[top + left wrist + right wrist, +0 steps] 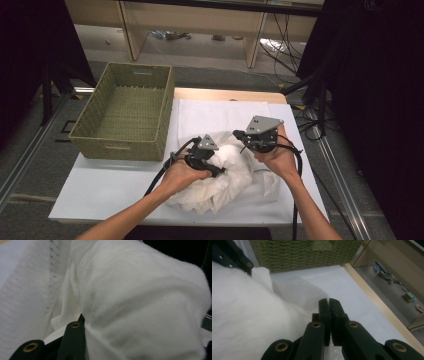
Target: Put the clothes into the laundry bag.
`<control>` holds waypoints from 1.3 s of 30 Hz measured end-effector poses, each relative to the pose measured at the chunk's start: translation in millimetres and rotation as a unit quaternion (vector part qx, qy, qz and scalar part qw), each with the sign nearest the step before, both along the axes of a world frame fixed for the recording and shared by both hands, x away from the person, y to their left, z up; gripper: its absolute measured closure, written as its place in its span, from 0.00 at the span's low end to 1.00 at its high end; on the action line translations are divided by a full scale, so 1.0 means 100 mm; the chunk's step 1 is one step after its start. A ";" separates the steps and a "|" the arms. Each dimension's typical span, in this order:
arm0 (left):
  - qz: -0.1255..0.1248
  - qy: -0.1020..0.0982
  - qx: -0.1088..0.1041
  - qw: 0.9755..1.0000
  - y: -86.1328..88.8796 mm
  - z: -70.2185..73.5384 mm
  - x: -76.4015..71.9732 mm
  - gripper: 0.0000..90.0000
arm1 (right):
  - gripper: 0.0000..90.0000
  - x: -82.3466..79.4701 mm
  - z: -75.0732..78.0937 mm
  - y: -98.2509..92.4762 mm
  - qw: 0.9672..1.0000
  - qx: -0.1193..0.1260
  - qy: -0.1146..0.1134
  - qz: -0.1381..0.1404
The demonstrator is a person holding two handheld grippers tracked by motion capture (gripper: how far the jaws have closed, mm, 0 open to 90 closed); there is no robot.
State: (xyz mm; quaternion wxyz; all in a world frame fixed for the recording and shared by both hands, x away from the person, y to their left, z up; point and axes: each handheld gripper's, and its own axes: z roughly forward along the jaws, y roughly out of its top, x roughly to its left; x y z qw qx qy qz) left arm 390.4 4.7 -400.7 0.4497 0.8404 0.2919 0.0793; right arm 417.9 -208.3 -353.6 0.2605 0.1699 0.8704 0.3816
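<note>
A crumpled white cloth (235,175) lies heaped on the white mat in the middle of the table. My left gripper (216,170) is pushed into the heap from the left. In the left gripper view a thick wad of the cloth (140,302) fills the gap between the jaws, one black finger (75,337) presses its side, and the other finger is hidden behind the fabric. My right gripper (241,135) hovers over the cloth's far right part. In the right gripper view, my right gripper (329,302) has its jaws shut together with nothing between them, and the cloth (242,315) lies to their left.
A green woven basket (90,137) stands at the back left corner, its wall (299,252) just beyond the cloth. The white mat (100,190) is bare at front left. The table's wooden edge (372,290) runs along the far side, with the floor and shelves beyond.
</note>
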 end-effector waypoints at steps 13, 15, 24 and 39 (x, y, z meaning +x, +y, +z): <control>0.027 0.037 0.000 0.999 -0.35 -0.32 0.32 0.58 | 1.00 -0.07 0.08 0.02 1.000 0.011 0.003 0.007; 0.032 0.037 0.003 0.999 -0.35 -0.33 0.39 0.55 | 1.00 -0.09 0.10 0.01 1.000 0.011 0.003 0.007; 0.022 0.031 0.001 0.999 -0.23 -0.13 0.29 0.23 | 1.00 -0.09 0.04 -0.07 1.000 0.009 0.015 -0.001; 0.006 -0.024 -0.020 1.000 0.40 0.30 -0.06 0.19 | 1.00 -0.07 0.01 -0.09 1.000 0.007 0.015 0.000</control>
